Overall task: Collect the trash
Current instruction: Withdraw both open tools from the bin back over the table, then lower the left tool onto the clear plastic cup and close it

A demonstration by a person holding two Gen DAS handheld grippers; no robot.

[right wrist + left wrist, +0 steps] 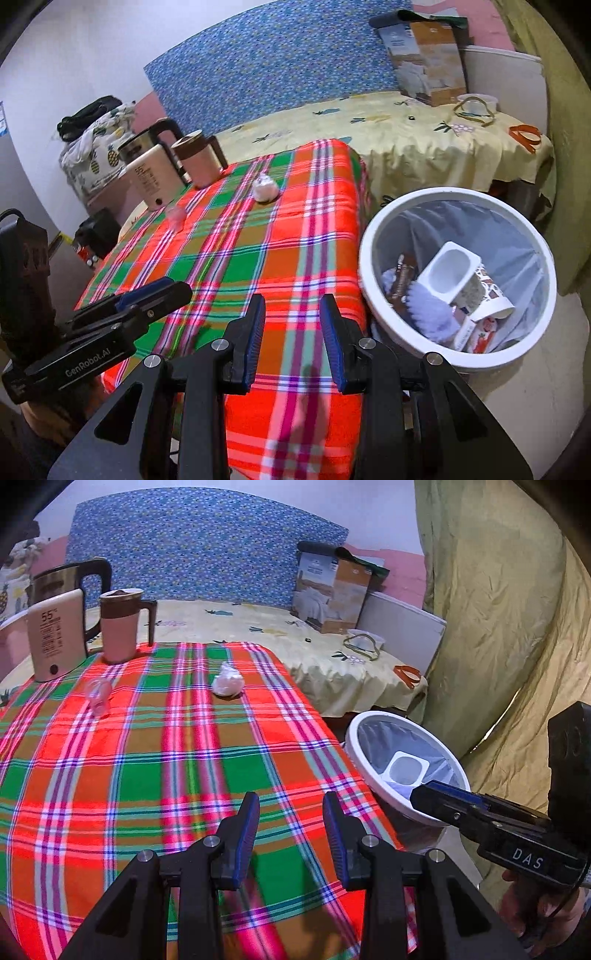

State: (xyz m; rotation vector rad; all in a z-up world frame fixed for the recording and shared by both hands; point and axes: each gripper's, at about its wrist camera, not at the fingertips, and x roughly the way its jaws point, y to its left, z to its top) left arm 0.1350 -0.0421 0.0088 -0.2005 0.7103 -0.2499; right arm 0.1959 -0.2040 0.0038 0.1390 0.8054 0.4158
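Your left gripper point(291, 805) hangs over the red-green plaid tabletop point(147, 760), fingers spread, pinching nothing; your right gripper point(292, 308) likewise. Crumpled white paper ball point(228, 681) and clear plastic cup point(98, 694) sit at the far end. White round lined bin point(373, 295), beside the tabletop, holds trash.

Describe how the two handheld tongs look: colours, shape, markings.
Both are matte black with angular, triangular-cutout frames, silver pivot bolts and ribbed blue pads. The left tongs carry white "GenRobot.AI" lettering; the right tongs show "DAS". A thin black cable hangs near the right handle.
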